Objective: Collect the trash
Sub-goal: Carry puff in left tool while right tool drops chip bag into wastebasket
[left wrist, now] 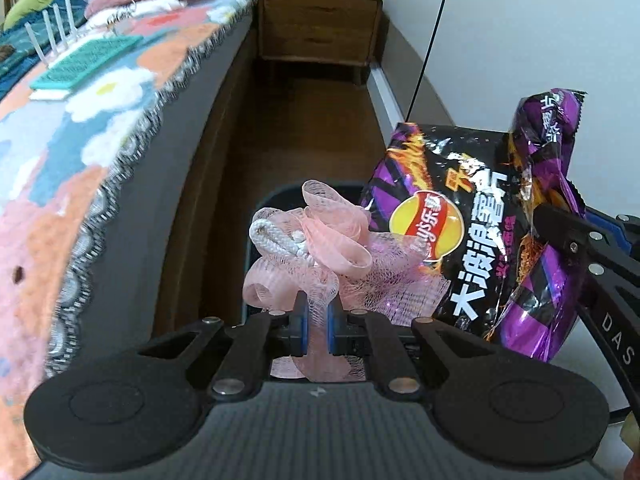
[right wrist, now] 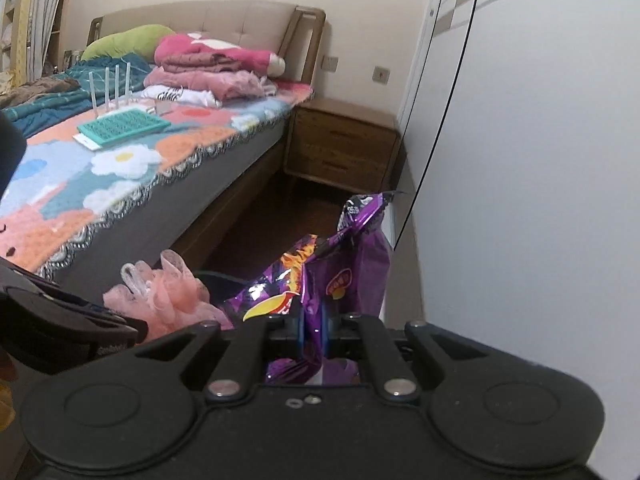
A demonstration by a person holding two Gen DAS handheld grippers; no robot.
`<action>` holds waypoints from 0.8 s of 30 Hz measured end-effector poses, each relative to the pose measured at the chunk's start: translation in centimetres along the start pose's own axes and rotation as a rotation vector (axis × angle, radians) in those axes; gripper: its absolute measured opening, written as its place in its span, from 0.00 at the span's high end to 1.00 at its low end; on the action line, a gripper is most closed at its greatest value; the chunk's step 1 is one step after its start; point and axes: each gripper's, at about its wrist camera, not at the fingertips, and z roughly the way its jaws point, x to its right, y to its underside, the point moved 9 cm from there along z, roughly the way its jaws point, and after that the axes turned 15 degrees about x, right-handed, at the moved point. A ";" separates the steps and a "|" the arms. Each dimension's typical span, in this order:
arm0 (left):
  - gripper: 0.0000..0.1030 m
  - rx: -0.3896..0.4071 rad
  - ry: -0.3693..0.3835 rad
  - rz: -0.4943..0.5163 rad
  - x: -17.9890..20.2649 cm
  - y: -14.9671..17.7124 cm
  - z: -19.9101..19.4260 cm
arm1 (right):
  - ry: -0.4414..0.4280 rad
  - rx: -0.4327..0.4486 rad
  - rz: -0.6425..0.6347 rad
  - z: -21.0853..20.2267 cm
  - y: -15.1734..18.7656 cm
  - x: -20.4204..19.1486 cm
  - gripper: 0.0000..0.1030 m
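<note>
The left gripper (left wrist: 317,320) is pinching a pink mesh bath pouf (left wrist: 308,248), its jaws narrowed on the netting; the right gripper (right wrist: 314,330) is clamping a crumpled purple chip bag (right wrist: 344,264); both are hanging over a dark bin (left wrist: 276,196) between the bed (right wrist: 120,168) and the wardrobe (right wrist: 520,160); each seems light and soft, the foil likely slippery, so bunched folds are offering the surest hold.

Left wrist view: steeply downward along its gripper (left wrist: 316,322), close over a dark bin (left wrist: 280,196), the bed (left wrist: 100,128) at left. Right wrist view: shallower, facing the headboard (right wrist: 224,20) and nightstand (right wrist: 340,140), wardrobe (right wrist: 540,160) at right. Shared: bed, nightstand, pink sponge (left wrist: 312,240), chip bag (left wrist: 472,232), and the aisle floor (left wrist: 312,128).
</note>
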 end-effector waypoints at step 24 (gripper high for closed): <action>0.82 -0.161 -0.022 0.121 0.8 7.5 7.1 | -0.089 -0.067 0.134 -0.2 4.8 -1.3 0.47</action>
